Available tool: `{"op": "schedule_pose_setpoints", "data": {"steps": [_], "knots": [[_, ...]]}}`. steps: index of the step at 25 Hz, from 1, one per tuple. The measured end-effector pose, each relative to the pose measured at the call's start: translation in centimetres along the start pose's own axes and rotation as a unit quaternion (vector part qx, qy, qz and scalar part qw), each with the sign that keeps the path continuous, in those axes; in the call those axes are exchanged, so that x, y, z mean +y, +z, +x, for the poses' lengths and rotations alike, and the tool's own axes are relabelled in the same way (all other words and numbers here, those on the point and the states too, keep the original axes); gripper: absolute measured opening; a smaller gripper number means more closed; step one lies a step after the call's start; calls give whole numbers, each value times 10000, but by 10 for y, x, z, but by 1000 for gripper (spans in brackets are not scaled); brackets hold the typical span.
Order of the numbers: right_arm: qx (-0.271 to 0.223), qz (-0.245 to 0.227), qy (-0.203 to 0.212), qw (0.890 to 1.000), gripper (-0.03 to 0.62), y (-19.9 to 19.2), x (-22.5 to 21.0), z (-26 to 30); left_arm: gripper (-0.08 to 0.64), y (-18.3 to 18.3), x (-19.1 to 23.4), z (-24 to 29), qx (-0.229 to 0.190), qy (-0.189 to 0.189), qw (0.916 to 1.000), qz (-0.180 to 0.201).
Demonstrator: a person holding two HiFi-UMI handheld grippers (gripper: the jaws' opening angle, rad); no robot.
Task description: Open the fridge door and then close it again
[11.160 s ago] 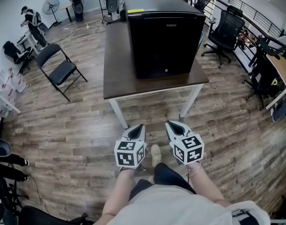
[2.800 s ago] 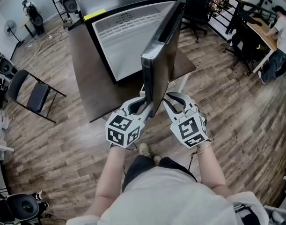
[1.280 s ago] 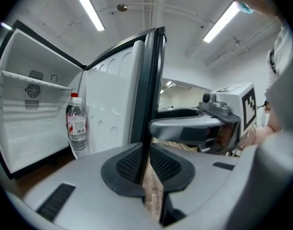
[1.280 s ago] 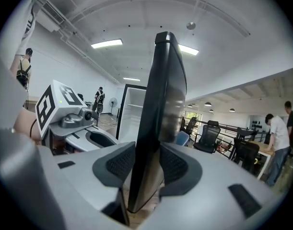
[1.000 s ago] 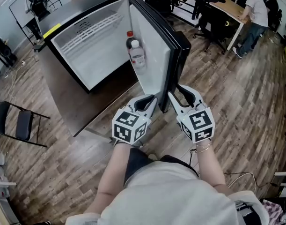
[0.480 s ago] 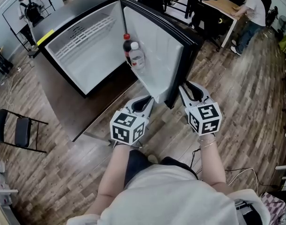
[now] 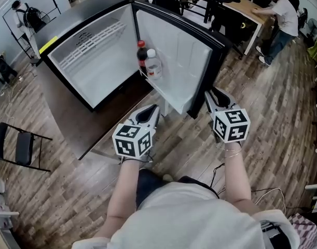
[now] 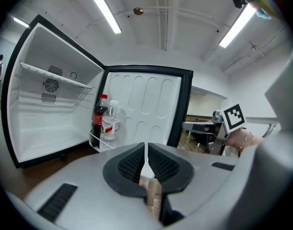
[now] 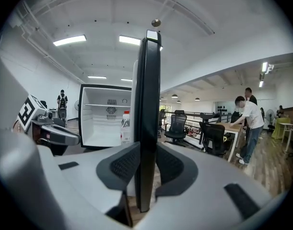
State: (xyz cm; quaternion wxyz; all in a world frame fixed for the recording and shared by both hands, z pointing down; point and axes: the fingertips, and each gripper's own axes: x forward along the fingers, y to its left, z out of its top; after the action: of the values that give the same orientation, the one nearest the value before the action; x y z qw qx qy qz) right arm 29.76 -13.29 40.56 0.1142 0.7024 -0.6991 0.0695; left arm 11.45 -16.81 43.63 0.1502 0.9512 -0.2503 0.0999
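Since a moment ago the fridge door [image 7: 181, 61] has swung wider and the left gripper [image 7: 151, 111] has drifted leftward off it; that gripper sits below the door in the lower middle of the head view, jaws together on nothing; the right gripper [image 7: 216, 94], right of centre, has just been closing its jaws and clamps the door's free edge; the fridge [image 7: 91, 66] stands open at upper left on a dark table [image 7: 78, 123]; two bottles [image 7: 148, 61] stand in the door shelf.

The door [image 7: 184, 61] walls my left gripper [image 7: 153, 109] on its right, bottles [image 7: 148, 61] stand ahead, and leftward the fridge [image 7: 96, 66] gapes open.
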Motion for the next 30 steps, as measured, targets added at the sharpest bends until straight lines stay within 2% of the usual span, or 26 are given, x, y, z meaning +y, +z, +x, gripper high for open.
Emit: {"op": "schedule_pose_setpoints", "data": {"steps": [4, 18, 30], "knots": [[-10, 28, -31, 10000, 87, -1, -9, 3, 23, 1, 6, 5, -26, 10, 9999, -98], [-57, 257, -316, 9992, 71, -2, -38, 9, 18, 12, 11, 9, -102, 57, 9999, -18], [-108, 238, -321, 9991, 71, -3, -36, 5, 15, 7, 13, 5, -22, 139, 9999, -7]]}}
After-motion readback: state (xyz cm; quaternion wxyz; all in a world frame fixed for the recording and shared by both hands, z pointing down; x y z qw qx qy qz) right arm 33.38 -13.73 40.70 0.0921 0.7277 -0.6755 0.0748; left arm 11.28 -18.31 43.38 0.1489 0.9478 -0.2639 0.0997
